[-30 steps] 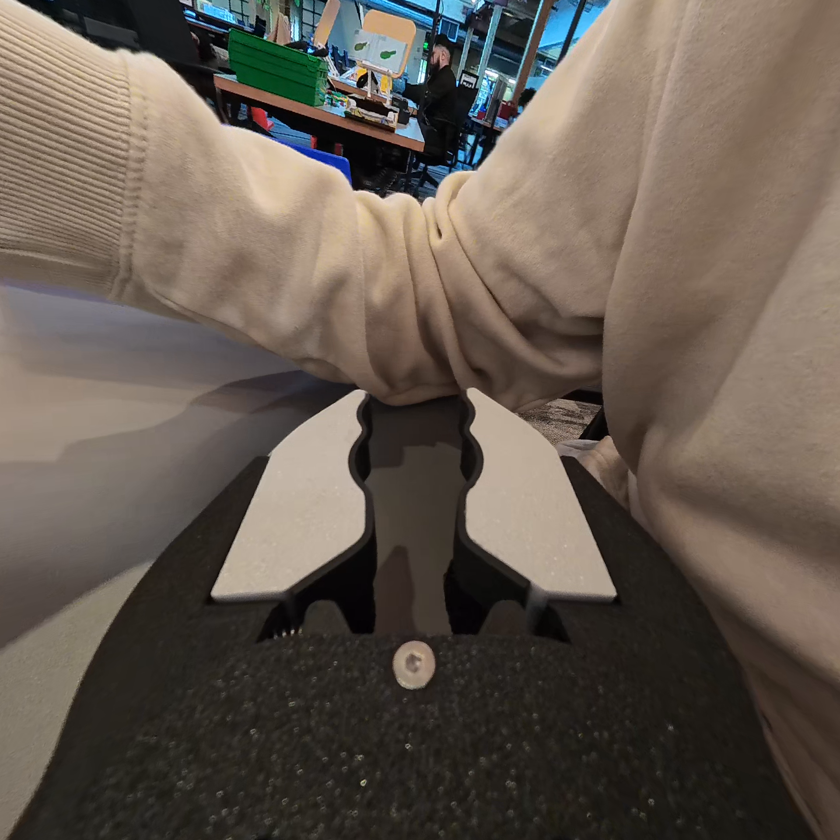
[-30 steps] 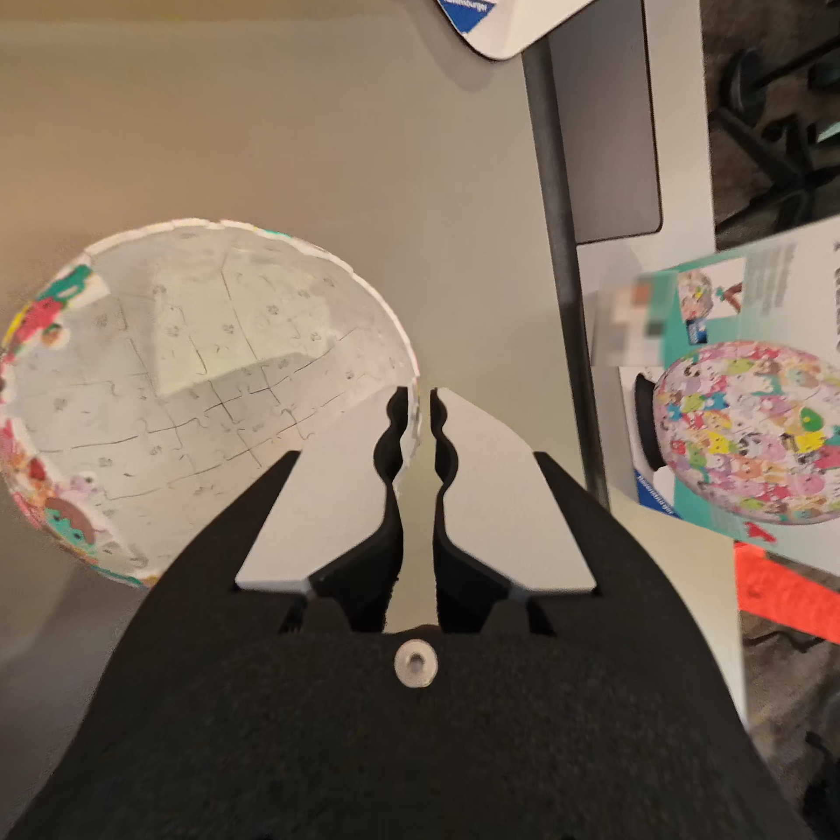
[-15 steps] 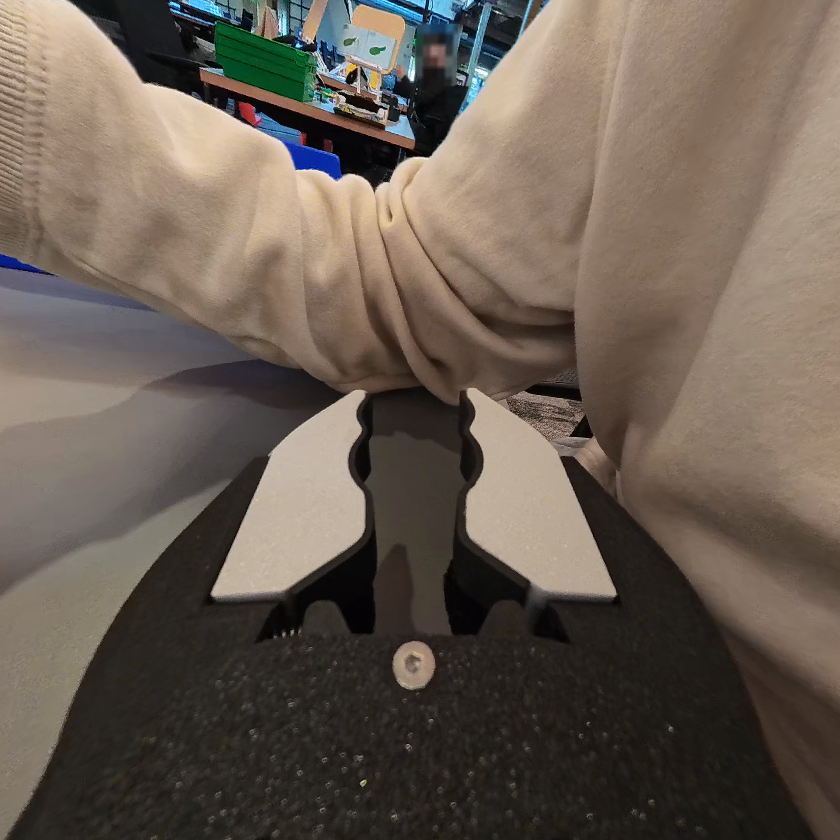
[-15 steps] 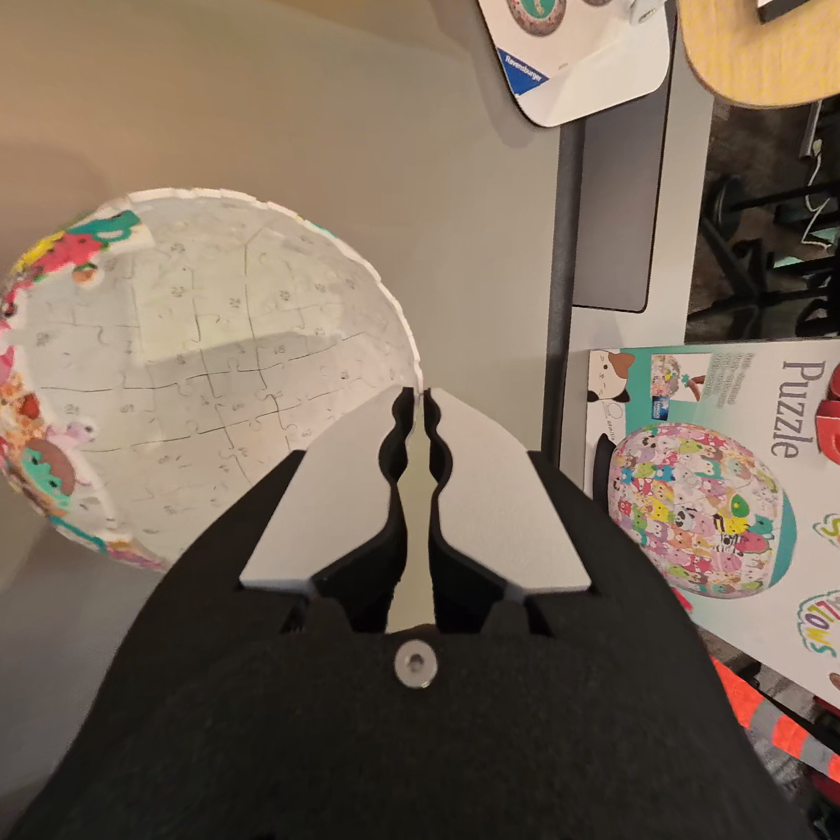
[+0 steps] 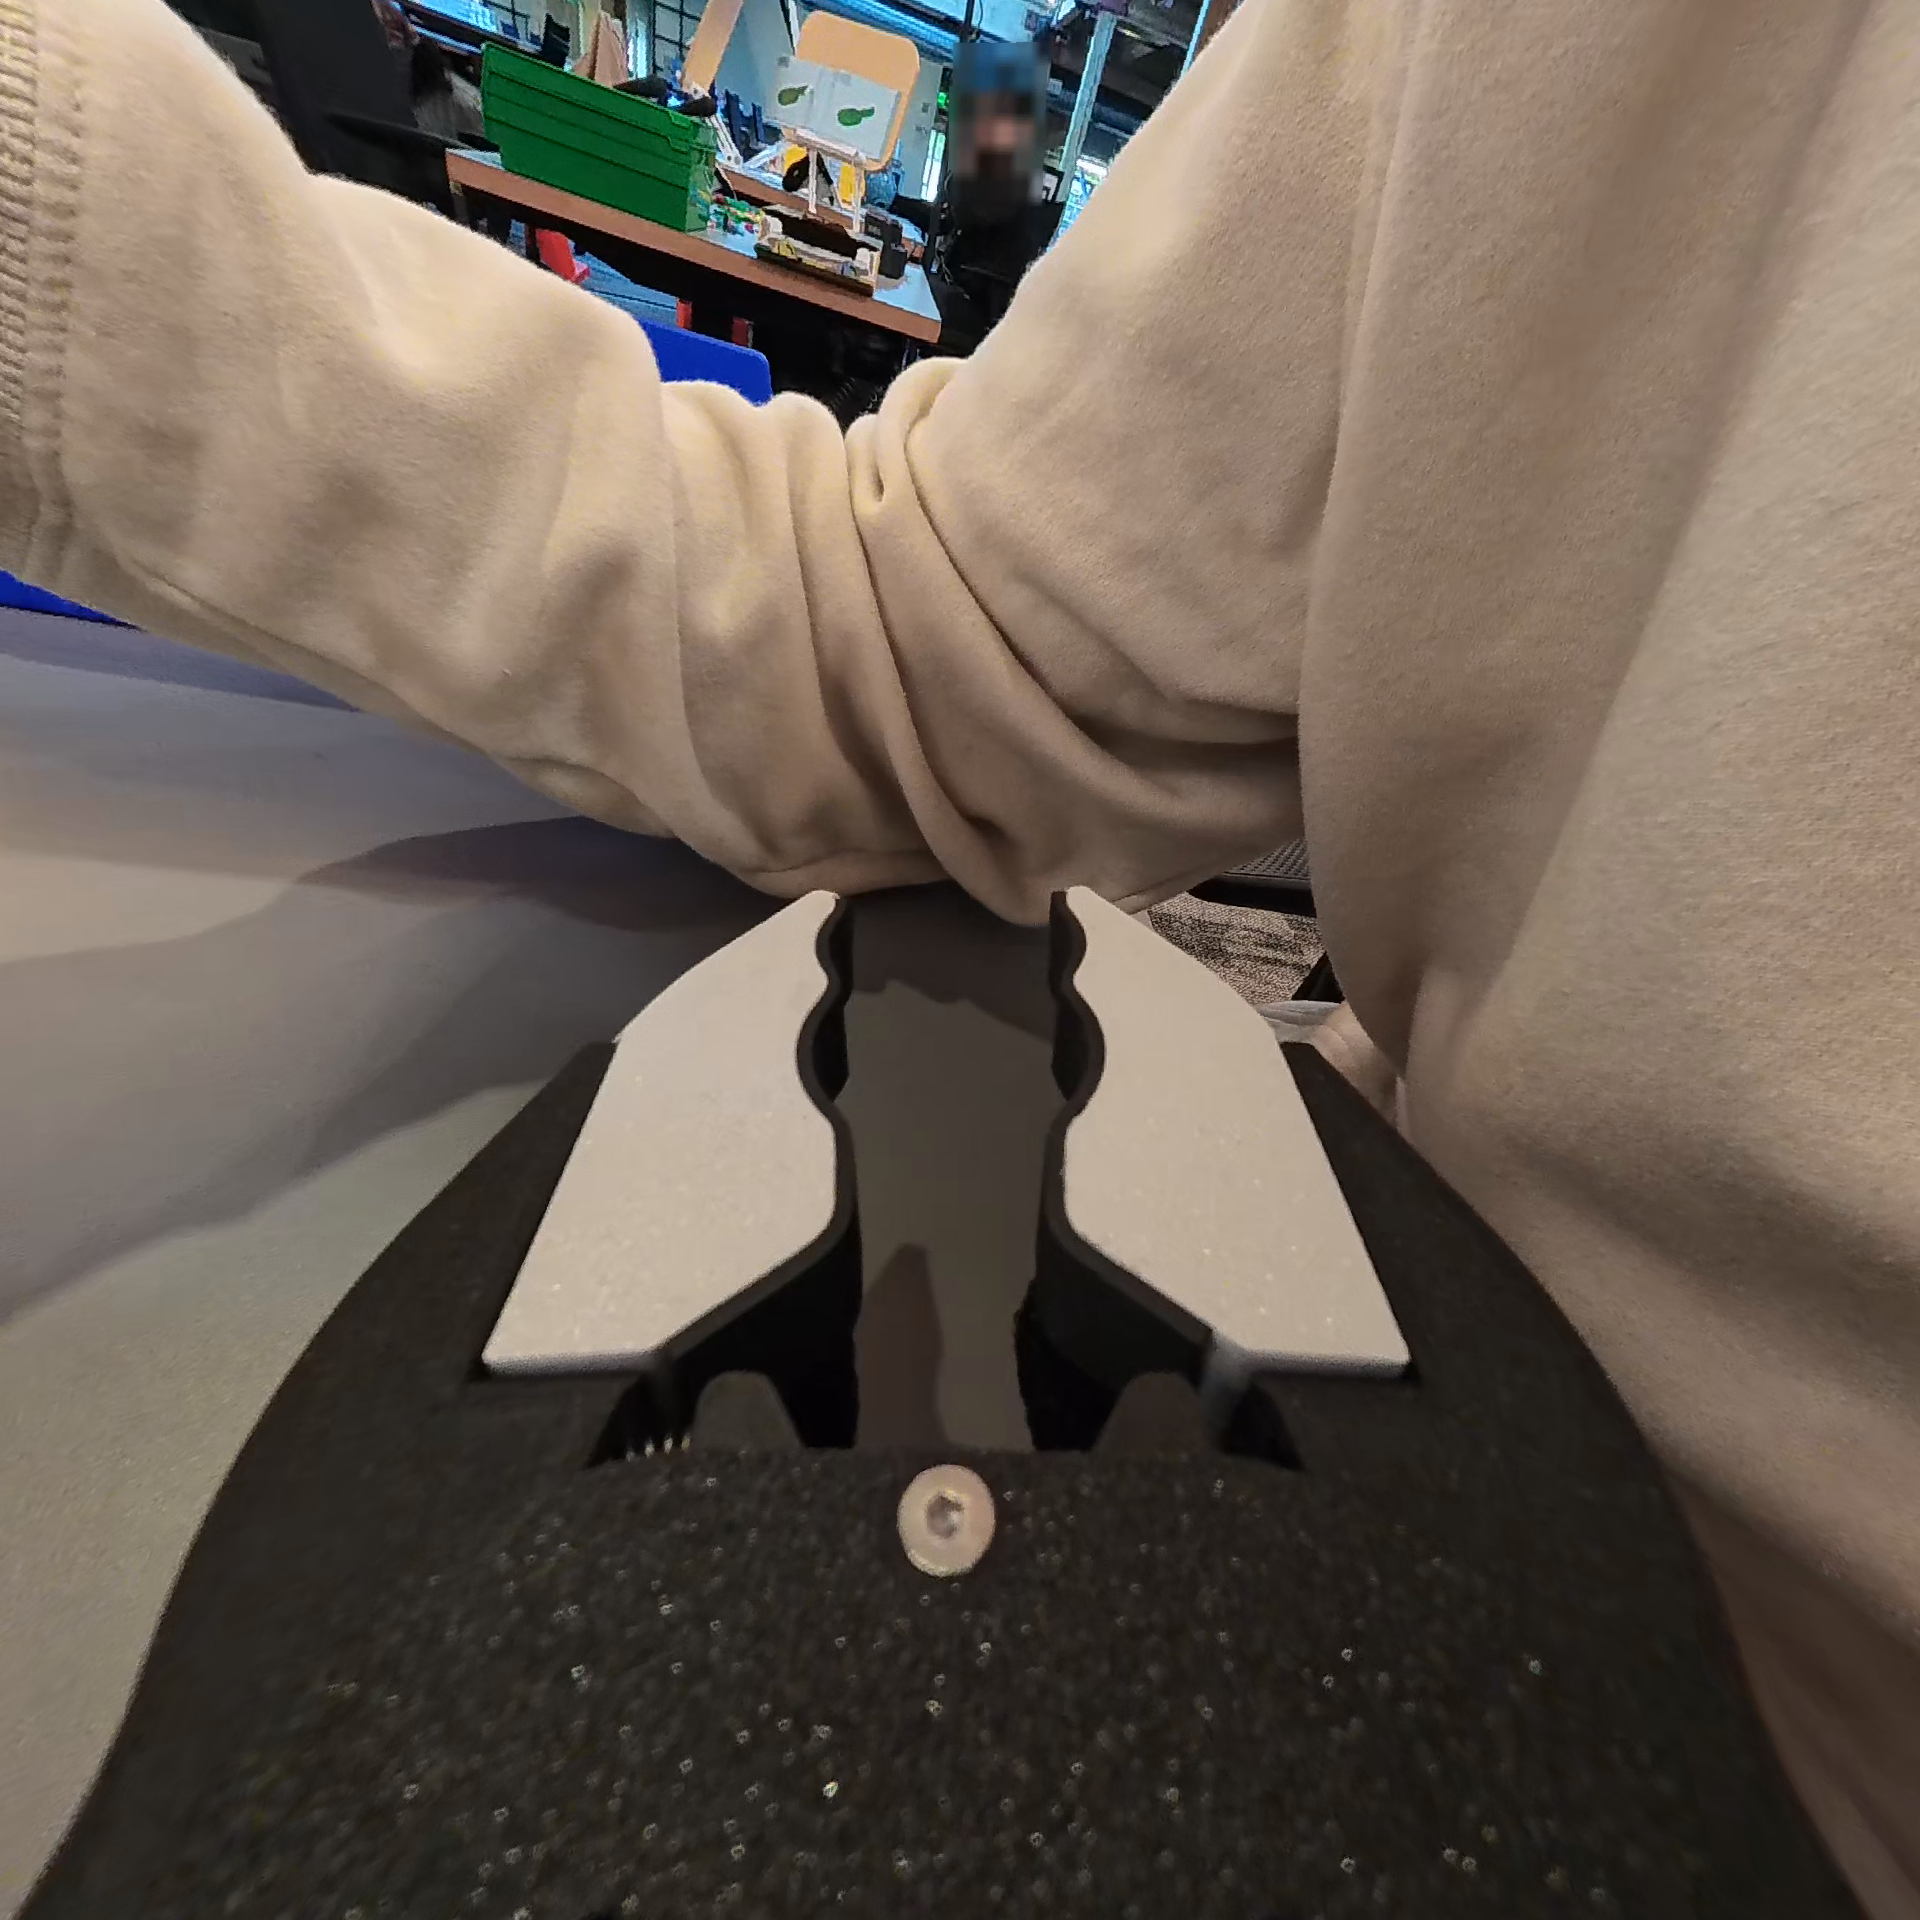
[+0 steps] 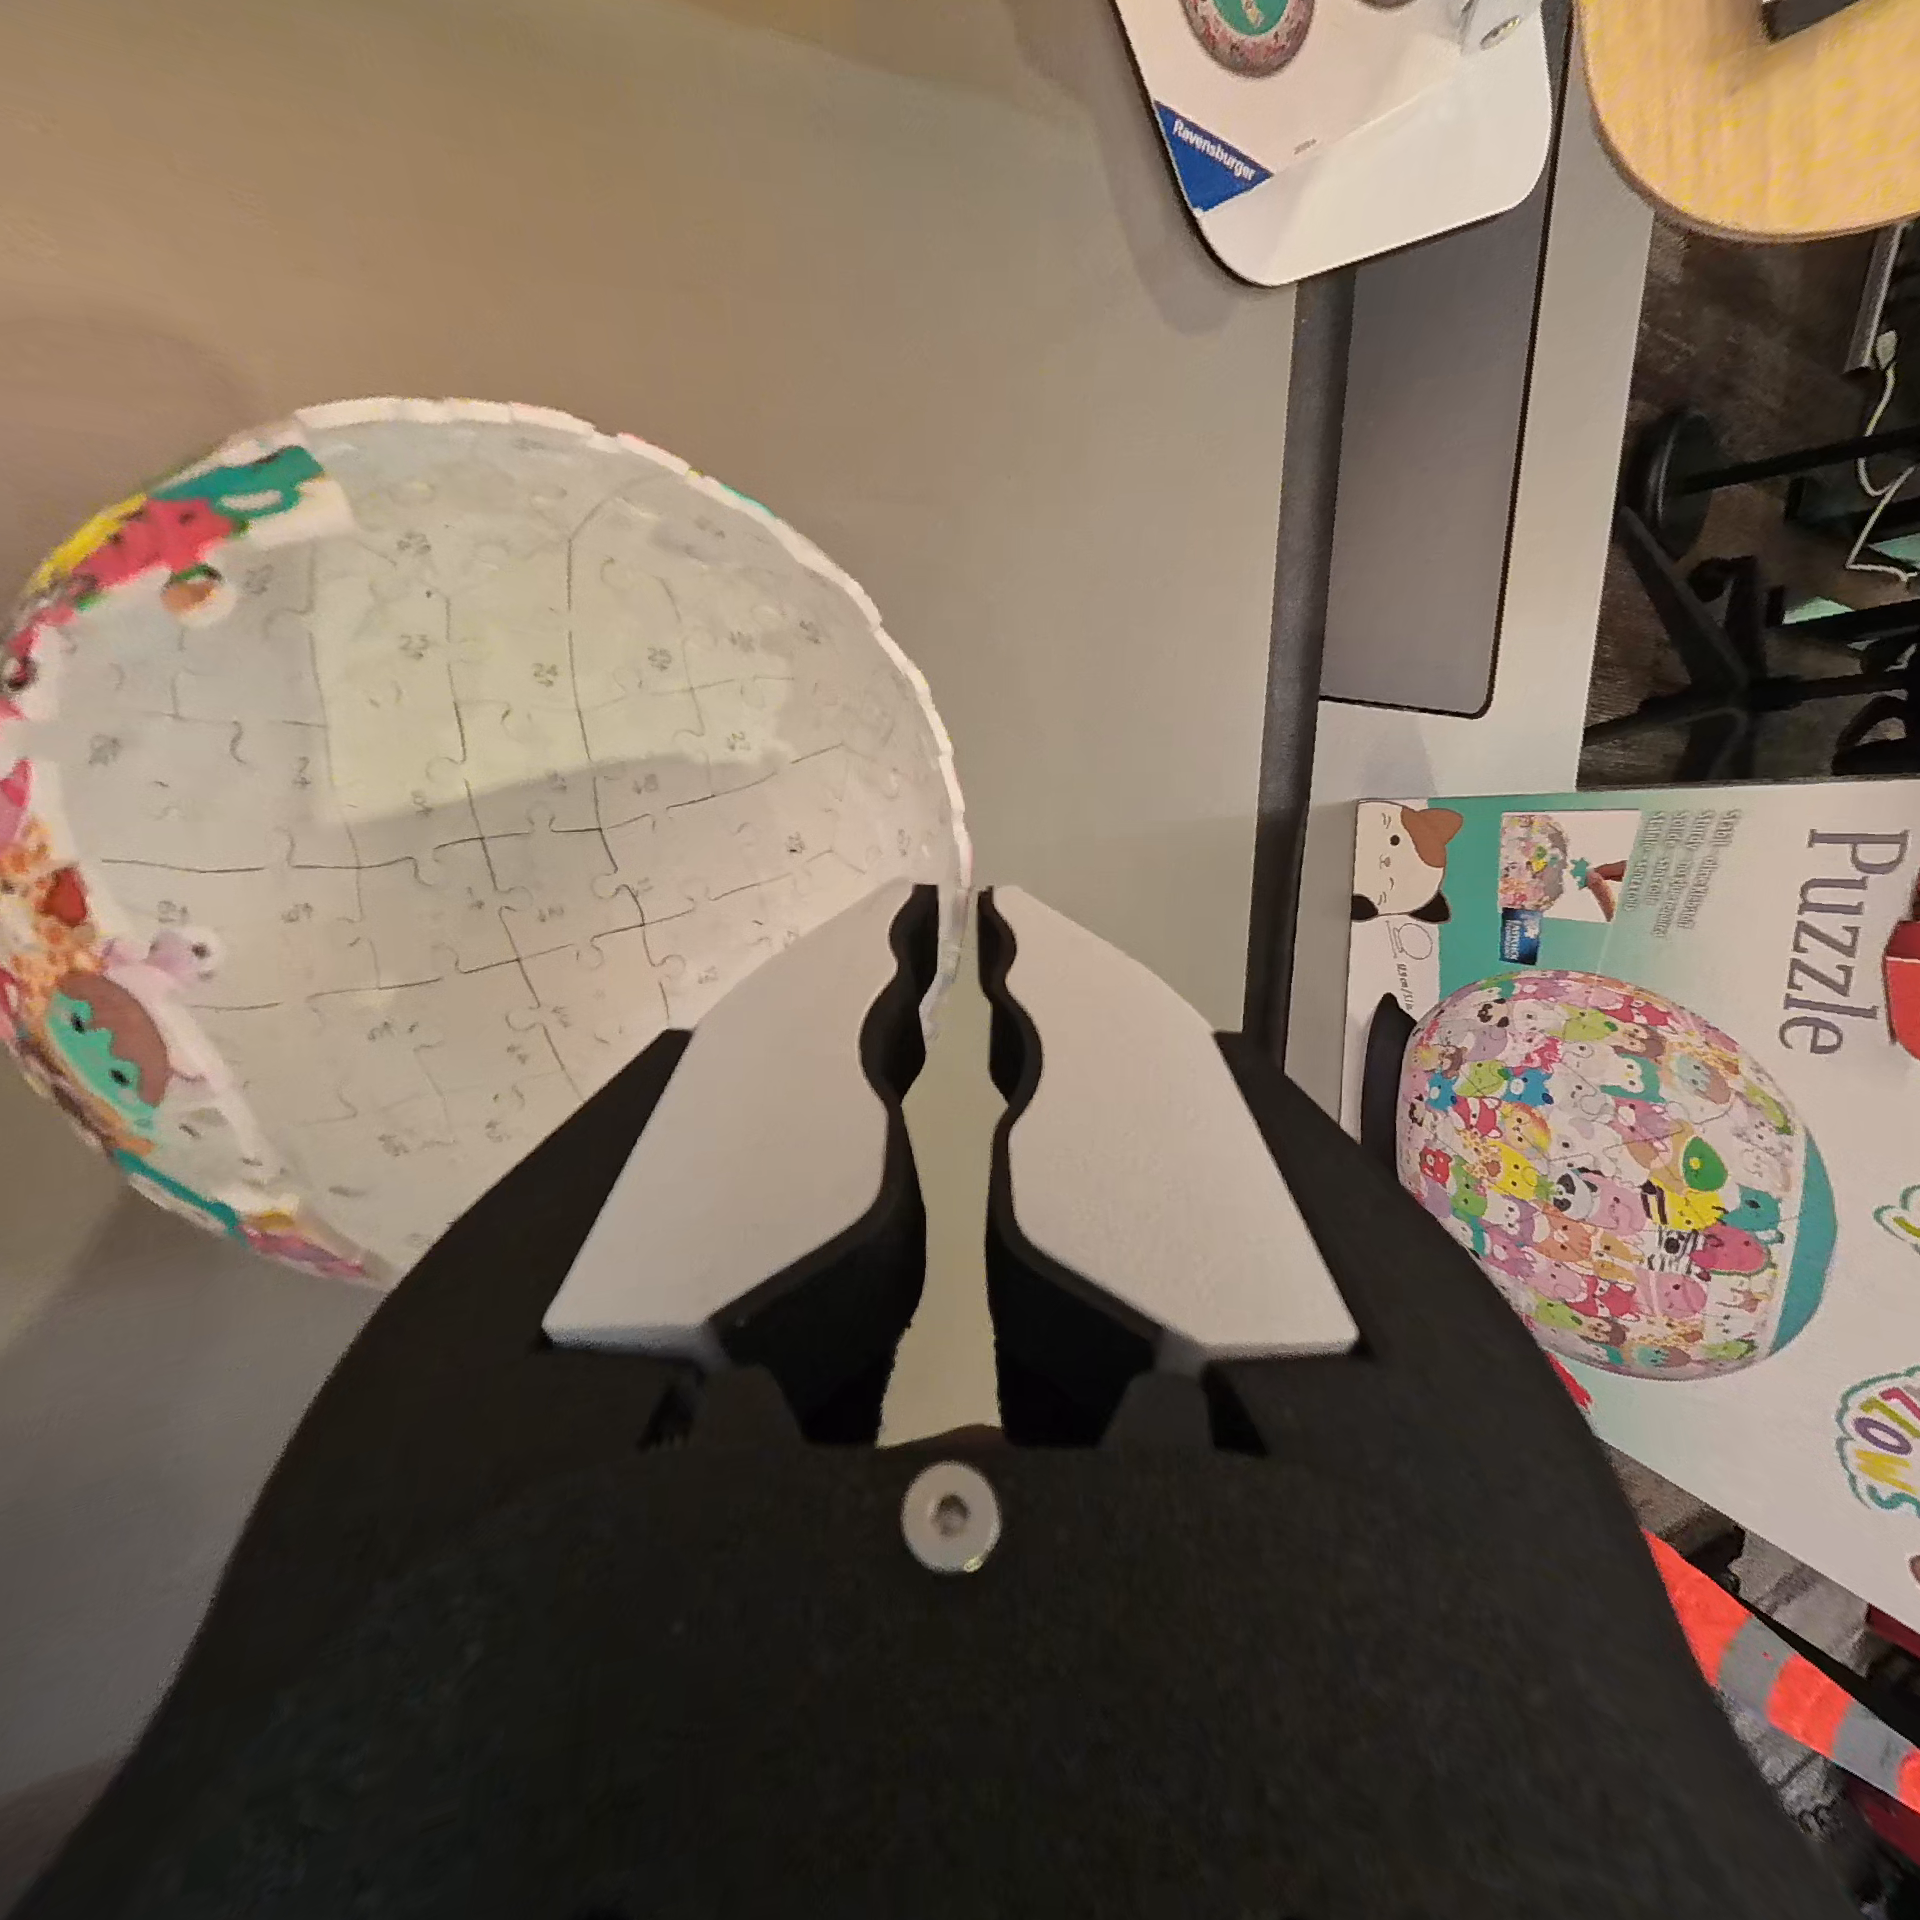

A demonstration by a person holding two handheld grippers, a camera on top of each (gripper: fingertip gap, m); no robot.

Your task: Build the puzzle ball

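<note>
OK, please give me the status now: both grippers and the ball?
Right gripper shut on half-built puzzle ball rim. Left gripper open, empty. Cream sleeve blocks left view.

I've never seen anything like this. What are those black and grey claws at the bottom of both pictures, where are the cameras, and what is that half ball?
No robot here: a person holds a two-fingered pincer tool in each hand, each carrying a camera that looks along its fingers.

In the left tool's picture, the left gripper is open and empty, pointing at the person's cream sweater sleeve above the grey table.

In the right tool's picture, the right gripper is nearly closed, pinching the rim of the half-built puzzle ball, a white shell of curved pieces, colourful outside. To its right lies the turquoise puzzle box picturing the finished ball; above it, a white printed sheet.
</note>
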